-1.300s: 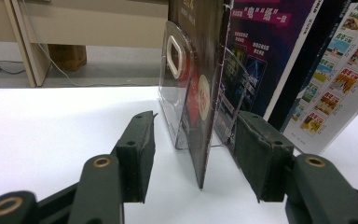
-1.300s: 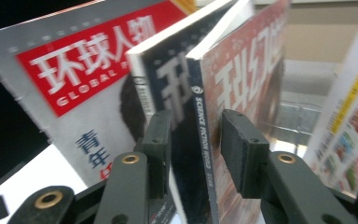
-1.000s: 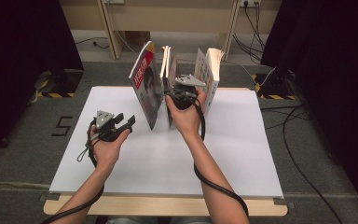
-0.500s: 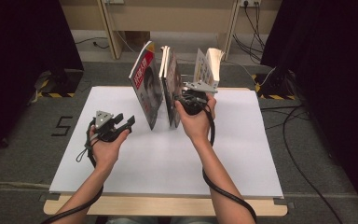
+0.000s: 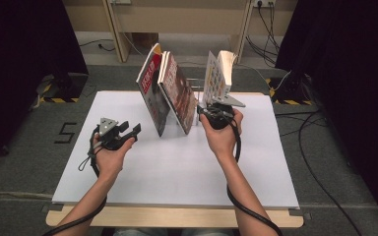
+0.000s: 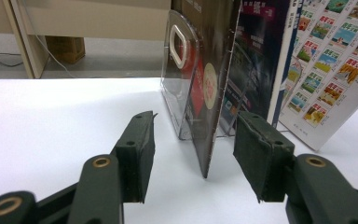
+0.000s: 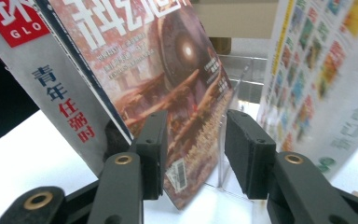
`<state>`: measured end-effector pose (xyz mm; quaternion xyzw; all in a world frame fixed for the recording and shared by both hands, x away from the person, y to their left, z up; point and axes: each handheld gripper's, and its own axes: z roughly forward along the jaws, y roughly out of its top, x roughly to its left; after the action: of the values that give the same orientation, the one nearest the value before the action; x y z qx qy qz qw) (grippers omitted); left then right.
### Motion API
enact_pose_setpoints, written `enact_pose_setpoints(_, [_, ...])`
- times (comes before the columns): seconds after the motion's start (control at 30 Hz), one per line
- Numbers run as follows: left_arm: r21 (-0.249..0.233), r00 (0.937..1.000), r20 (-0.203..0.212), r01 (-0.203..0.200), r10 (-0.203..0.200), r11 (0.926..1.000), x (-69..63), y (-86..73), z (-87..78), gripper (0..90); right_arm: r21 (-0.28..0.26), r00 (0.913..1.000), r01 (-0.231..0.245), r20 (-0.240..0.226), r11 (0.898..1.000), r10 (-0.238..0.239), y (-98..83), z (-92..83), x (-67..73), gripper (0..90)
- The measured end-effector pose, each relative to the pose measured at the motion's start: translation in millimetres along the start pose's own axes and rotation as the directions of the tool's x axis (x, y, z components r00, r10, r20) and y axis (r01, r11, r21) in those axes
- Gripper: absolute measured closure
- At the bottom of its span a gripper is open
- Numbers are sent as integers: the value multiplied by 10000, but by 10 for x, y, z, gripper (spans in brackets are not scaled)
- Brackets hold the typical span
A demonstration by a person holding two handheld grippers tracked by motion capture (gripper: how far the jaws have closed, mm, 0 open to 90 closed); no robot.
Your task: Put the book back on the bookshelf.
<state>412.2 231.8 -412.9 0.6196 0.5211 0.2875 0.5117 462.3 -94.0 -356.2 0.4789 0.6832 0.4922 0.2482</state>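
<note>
Brown-and-orange magazine (image 7: 186,93) leans in the clear rack (image 6: 179,84) near the table's (image 5: 177,172) far edge — not picked up yet. Right gripper (image 7: 193,154) has its jaws apart around the magazine's lower edge, not squeezing; left gripper (image 5: 123,135) waits open.

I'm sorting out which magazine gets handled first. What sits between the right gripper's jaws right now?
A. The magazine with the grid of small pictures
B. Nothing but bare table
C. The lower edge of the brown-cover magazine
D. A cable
C: in the right gripper view, the right gripper has open jaws either side of the brown-cover magazine, its barcode corner between them.

Red-grey magazine (image 5: 150,88), rust-brown magazine (image 5: 178,91) (white table (image 5: 142,162)), black tool (image 7: 191,154).
</note>
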Motion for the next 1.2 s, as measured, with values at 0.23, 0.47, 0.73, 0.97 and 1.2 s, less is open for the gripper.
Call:
enact_pose_setpoints(0.23, [-9,10000,55,7,-7,10000,21,5,-20,477,27,9999,30,166,10000,-31,-71,-96,-80,596])
enact_pose_setpoints(0.47, [42,10000,74,-18,18,10000,39,-5,-39,476,78,9996,-33,280,10000,31,-177,-190,-195,591])
enact_pose_setpoints(0.73, [128,9999,108,-33,32,9999,47,-11,-73,477,113,9980,-256,574,9996,249,-280,-324,-354,590])
enact_pose_setpoints(0.97, [118,9998,182,-102,100,9999,28,-13,-101,477,188,9964,-359,772,9992,343,-350,-381,-437,588])
enact_pose_setpoints(1.2, [208,9998,184,-127,123,9997,39,-66,-135,477,291,9947,-422,953,9987,393,-432,-449,-512,587])
